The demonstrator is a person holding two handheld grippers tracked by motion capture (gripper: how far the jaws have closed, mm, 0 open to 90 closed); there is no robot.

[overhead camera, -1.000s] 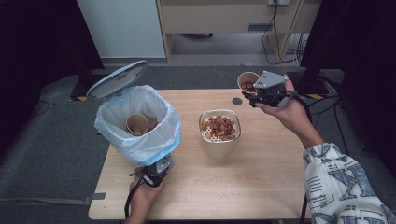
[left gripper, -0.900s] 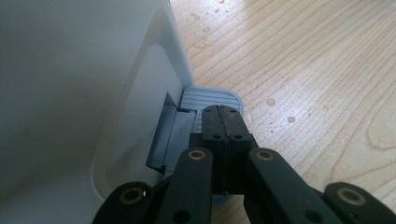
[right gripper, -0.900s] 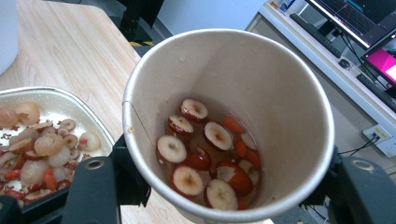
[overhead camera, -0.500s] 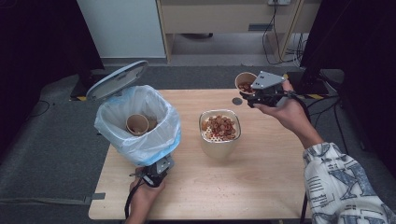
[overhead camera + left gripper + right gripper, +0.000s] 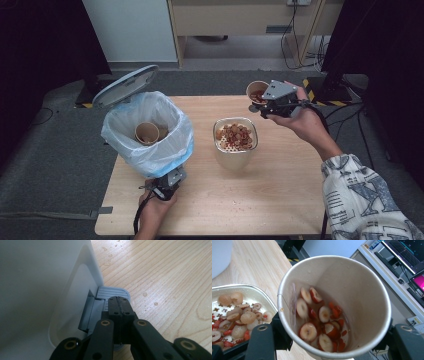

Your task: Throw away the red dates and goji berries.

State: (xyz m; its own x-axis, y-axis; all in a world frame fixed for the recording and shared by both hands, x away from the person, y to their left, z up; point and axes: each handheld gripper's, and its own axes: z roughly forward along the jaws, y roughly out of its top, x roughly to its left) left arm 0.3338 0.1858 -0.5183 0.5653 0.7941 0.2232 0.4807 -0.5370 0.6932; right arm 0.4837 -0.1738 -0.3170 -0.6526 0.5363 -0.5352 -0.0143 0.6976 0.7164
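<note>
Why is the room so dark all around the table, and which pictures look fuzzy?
High view: light falls on the table, the sides are black, and the picture is a bit soft. Left gripper view: the white bin wall is bright and blurry, while the wood grain is sharper. Right gripper view: the paper cup with fruit slices is sharp, while the screens behind it are soft.

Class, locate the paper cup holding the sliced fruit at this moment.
In the high view, the paper cup is held by the right gripper at the table's far right, just beyond the strainer container.
</note>
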